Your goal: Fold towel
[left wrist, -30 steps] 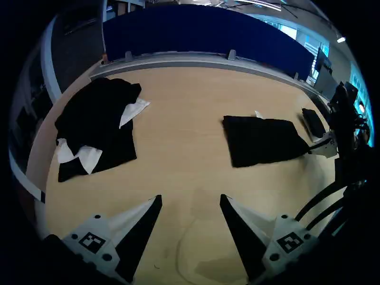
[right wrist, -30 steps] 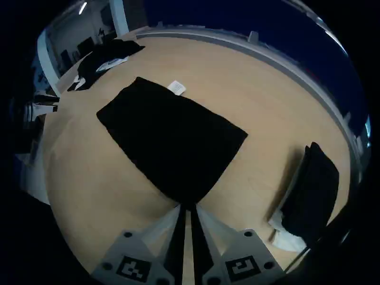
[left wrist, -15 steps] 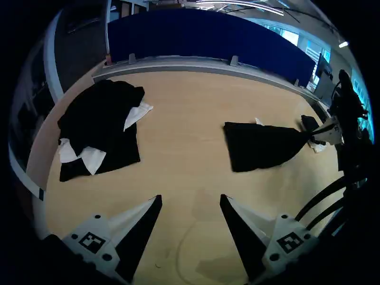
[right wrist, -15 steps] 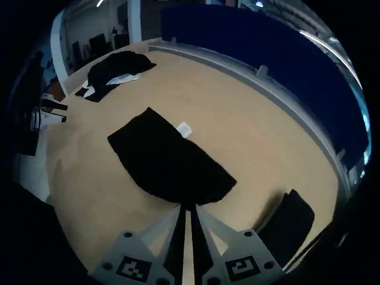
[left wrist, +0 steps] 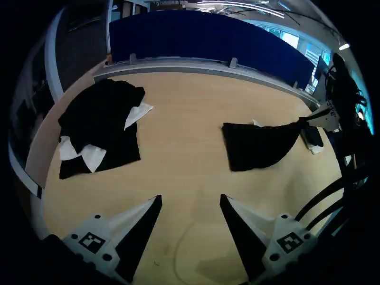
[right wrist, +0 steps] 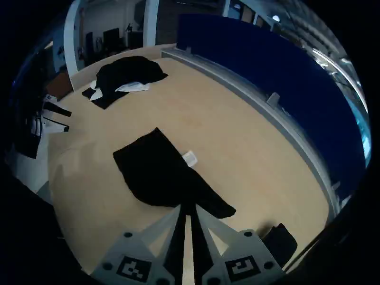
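Black towel [left wrist: 256,145] lies on the bench [left wrist: 190,109], right of centre in the left gripper view; most of it is flat, with one corner pulled up off the wood into a point; a white tag [right wrist: 190,158] sticks out at its far edge.

Right gripper [right wrist: 188,209] has its fingers closed to a thin slit, pinching that raised corner; the left gripper view shows it [left wrist: 327,116] at the towel's right end with the cloth bunched at its tips.

Left gripper [left wrist: 190,197] is wide open, holds nothing, and hovers over bare bench well short of the towel.

Step, as I read it: start of the first fold, one corner up and nothing laid over yet.

Next move probably needs the left gripper on the neighbouring corner so the edge travels square; one-corner carry will skew it.

Long axis runs from the pinched corner away from the right gripper to the flat square end, which points toward the heap of black and white cloths [left wrist: 97,123].

A folded dark cloth [right wrist: 280,240] sits near the bench edge beside the right gripper; blue partition [left wrist: 204,38] stands behind.
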The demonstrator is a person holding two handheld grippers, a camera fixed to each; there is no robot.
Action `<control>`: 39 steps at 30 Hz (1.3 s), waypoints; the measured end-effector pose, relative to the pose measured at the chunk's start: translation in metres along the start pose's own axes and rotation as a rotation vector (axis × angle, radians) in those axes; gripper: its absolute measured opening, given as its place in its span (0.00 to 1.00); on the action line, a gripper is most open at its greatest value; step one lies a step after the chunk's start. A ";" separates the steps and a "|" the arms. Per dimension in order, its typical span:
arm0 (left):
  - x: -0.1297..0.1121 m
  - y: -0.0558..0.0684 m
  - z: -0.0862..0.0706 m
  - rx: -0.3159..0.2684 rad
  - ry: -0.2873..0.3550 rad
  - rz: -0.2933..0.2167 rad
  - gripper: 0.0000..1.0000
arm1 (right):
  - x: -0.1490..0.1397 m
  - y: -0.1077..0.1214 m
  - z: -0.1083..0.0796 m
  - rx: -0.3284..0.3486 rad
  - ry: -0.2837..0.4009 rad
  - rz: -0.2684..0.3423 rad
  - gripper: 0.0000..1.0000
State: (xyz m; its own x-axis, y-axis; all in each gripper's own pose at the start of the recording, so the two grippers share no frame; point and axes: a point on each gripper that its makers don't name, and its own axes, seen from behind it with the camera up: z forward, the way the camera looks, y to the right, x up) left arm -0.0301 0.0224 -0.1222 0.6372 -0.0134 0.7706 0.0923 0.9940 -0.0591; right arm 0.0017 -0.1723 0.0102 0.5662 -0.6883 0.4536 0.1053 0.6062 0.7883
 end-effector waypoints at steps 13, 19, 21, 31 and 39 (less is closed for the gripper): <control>-0.003 0.000 -0.005 -0.005 0.010 -0.024 0.90 | 0.044 -0.024 0.019 0.053 0.013 -0.103 0.07; -0.004 0.000 -0.007 -0.005 0.017 -0.045 0.90 | 0.065 -0.053 0.041 0.110 0.018 -0.170 0.07; -0.005 0.000 -0.007 -0.005 0.020 -0.051 0.90 | 0.071 -0.066 0.053 0.135 0.018 -0.184 0.07; -0.010 0.002 -0.009 0.000 0.025 -0.082 0.90 | 0.069 -0.147 0.127 0.287 -0.011 -0.140 0.07; -0.014 0.005 -0.008 -0.008 0.022 -0.102 0.90 | 0.049 -0.172 0.152 0.326 -0.051 -0.072 0.06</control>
State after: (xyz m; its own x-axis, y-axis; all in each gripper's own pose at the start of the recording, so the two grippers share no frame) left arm -0.0327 0.0265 -0.1380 0.6406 -0.1168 0.7590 0.1634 0.9865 0.0140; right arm -0.1131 -0.3713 -0.0396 0.5246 -0.7485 0.4057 -0.1280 0.4018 0.9067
